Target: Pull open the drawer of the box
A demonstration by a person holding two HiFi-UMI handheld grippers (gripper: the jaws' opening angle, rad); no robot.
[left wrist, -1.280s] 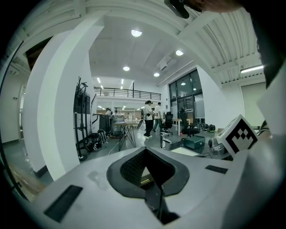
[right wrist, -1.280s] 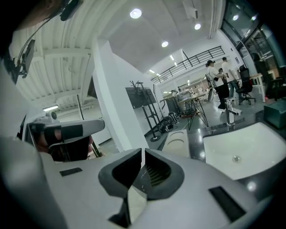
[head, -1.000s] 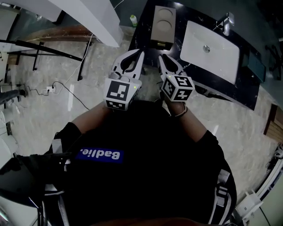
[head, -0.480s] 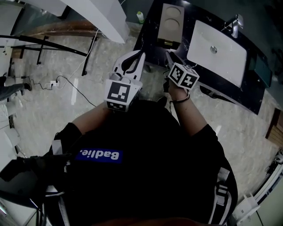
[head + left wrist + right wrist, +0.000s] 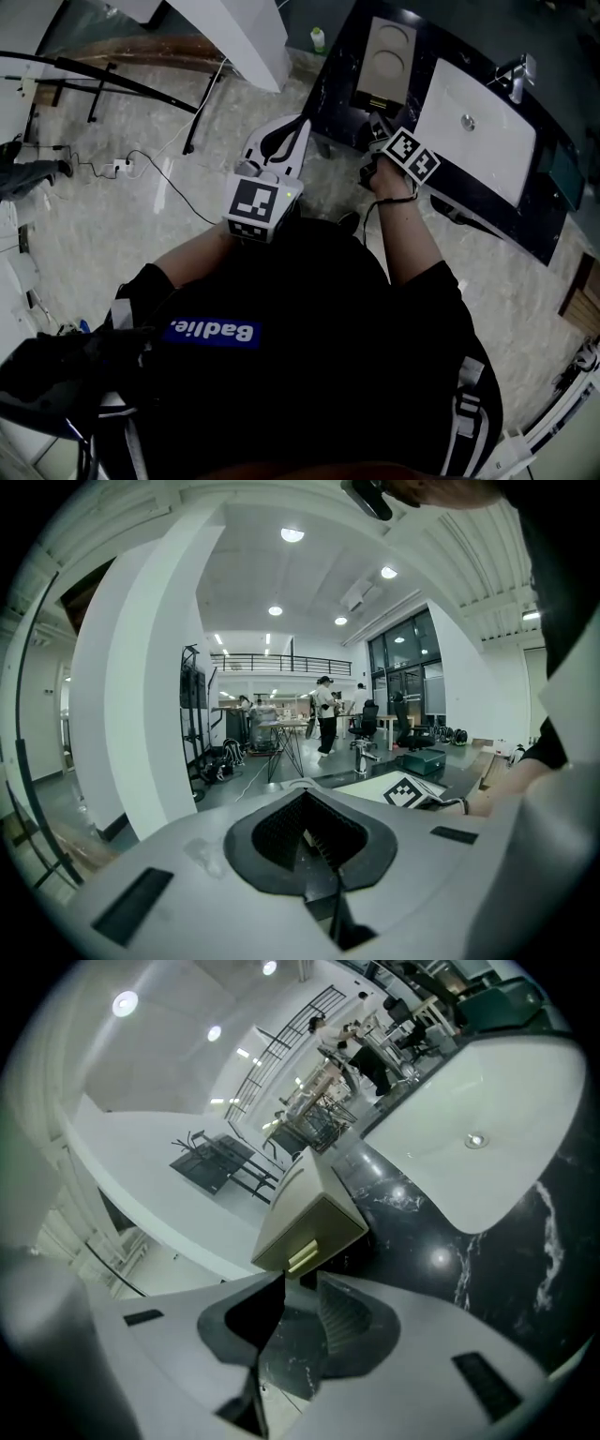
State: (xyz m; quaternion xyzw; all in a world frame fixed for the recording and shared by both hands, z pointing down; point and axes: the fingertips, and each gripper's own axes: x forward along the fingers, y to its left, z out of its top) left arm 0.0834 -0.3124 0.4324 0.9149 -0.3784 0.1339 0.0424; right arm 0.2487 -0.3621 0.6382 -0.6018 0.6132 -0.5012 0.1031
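The box (image 5: 386, 56) sits near the edge of the dark counter (image 5: 342, 89), and its drawer faces the person. The right gripper (image 5: 380, 127) is the nearer one. The box is straight ahead of it, at 12 o'clock.

In the right gripper view, the little pale handle (image 5: 302, 1256) on the drawer front (image 5: 319, 1232) shows just past the tips of the right gripper (image 5: 300, 1283), also at 12 o'clock. They are near but not touching. The handle is a short bar. In that view it slants from about 8 o'clock up to 2 o'clock. The right jaws have a small gap at the tips and nothing is in it. I think they need to turn to match the bar before they bite.

The left gripper (image 5: 300, 127) hangs over the floor at about 7 o'clock from the box, well apart from it. Its jaws (image 5: 305, 794) are pressed together and hold nothing.

A white sink (image 5: 473, 122) lies at 4 o'clock from the box. A small green-capped bottle (image 5: 319, 39) stands at 9 o'clock. Nothing blocks the way to the handle.
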